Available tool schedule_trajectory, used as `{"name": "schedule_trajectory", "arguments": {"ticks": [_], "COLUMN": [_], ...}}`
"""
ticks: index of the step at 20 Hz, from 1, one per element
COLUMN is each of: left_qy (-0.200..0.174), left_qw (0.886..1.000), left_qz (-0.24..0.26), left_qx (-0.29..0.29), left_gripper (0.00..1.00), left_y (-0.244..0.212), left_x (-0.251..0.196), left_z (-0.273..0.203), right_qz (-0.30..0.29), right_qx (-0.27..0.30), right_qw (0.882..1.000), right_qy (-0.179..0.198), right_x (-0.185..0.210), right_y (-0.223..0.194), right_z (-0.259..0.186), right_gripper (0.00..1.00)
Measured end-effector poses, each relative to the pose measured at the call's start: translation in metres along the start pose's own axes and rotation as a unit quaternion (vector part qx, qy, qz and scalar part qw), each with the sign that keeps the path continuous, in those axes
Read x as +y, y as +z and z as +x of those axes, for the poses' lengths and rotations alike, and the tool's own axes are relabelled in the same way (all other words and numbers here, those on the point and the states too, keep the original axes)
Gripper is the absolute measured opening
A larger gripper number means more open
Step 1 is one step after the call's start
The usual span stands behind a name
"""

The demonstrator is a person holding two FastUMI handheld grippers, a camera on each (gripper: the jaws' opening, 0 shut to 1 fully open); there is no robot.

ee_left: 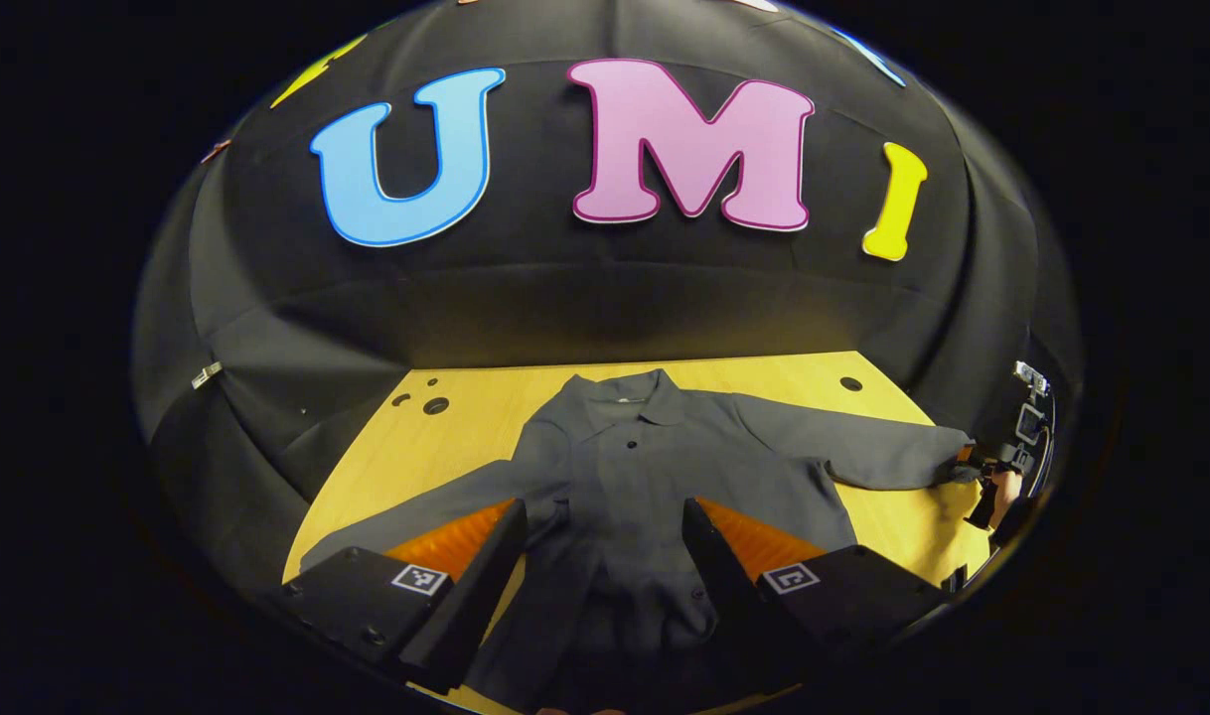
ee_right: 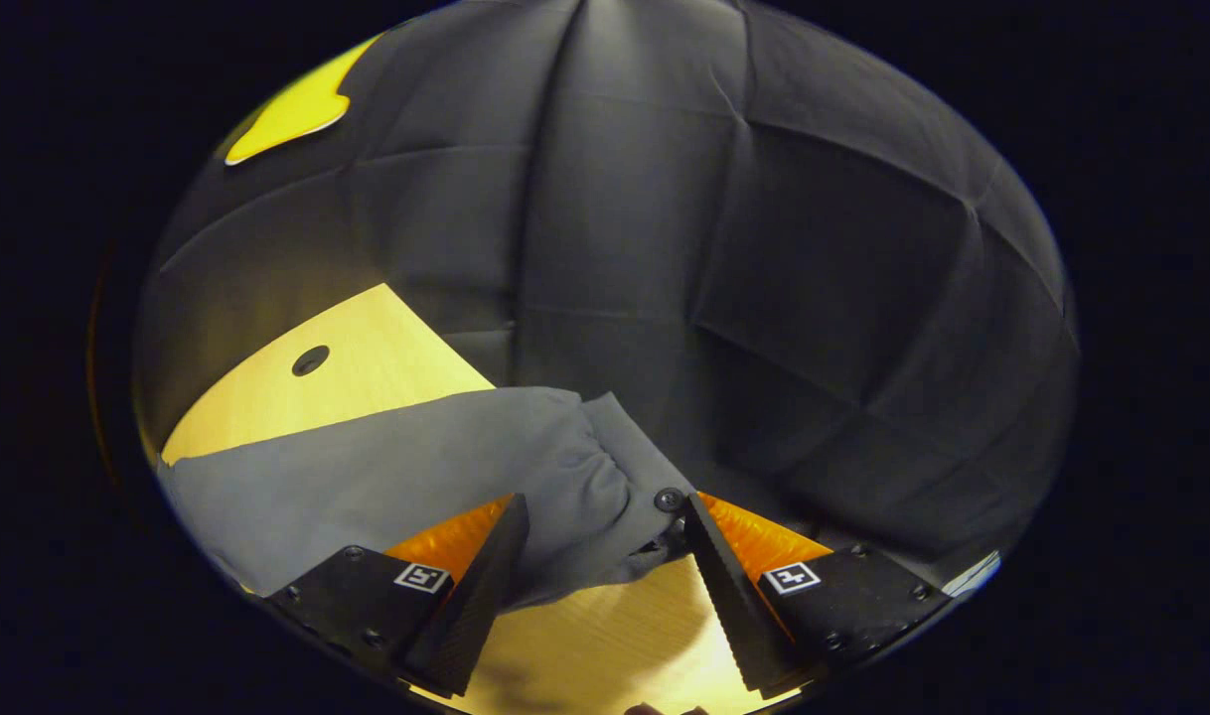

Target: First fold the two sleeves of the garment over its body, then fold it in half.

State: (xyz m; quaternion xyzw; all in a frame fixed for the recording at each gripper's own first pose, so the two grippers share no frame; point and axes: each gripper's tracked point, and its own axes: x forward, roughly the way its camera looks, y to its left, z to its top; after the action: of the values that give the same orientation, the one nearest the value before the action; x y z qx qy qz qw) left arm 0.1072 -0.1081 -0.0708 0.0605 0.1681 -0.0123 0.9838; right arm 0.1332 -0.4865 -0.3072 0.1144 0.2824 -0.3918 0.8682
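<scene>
A dark grey collared shirt (ee_left: 625,467) lies flat, front up, on the yellow wooden tabletop (ee_left: 466,407), collar toward the booth's black cloth wall (ee_left: 565,298), both sleeves stretched out to the sides. The left tool (ee_left: 601,556) hangs over the shirt's lower body, its 2 fingers spread wide. The right tool (ee_right: 602,556), fingers likewise apart, straddles the buttoned sleeve cuff (ee_right: 625,477) near the tabletop's edge; whether either finger touches the cloth is hard to tell.

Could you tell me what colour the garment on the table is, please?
The garment is plain dark grey, best seen in the left gripper view.
</scene>
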Motion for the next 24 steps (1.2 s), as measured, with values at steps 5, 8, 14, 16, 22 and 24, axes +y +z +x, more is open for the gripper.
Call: {"name": "schedule_trajectory", "arguments": {"ticks": [5,8,14,16,22,24], "left_qy": [-0.003,-0.004,-0.01,-0.01,0.003,0.008], "left_qw": [1.0,1.0,1.0,1.0,1.0,1.0], "left_qz": [-0.003,-0.006,-0.006,-0.008,-0.024,-0.028], "left_qx": [0.003,0.005,0.005,0.004,0.006,0.008], "left_gripper": [0.99,0.99,0.99,0.99,0.99,0.99], "left_y": [-0.003,-0.004,-0.005,-0.005,-0.013,-0.017], "left_x": [-0.008,-0.011,-0.015,-0.014,0.0,0.007], "left_z": [-0.001,-0.002,-0.003,-0.003,-0.006,-0.007], "right_qz": [0.026,0.019,0.0,-0.007,-0.003,-0.028], "right_qx": [0.017,0.007,-0.002,-0.006,0.001,-0.005], "right_qw": [0.999,1.0,0.999,0.999,0.996,0.996], "right_qy": [0.012,0.013,0.041,0.052,0.084,0.089], "right_x": [0.0,0.0,0.009,0.012,0.027,0.027], "right_y": [-0.008,-0.009,-0.01,-0.008,-0.007,-0.002], "right_z": [0.003,0.001,-0.001,-0.001,-0.003,-0.011], "right_gripper": [0.98,0.93,0.61,0.34,0.06,0.06]}}
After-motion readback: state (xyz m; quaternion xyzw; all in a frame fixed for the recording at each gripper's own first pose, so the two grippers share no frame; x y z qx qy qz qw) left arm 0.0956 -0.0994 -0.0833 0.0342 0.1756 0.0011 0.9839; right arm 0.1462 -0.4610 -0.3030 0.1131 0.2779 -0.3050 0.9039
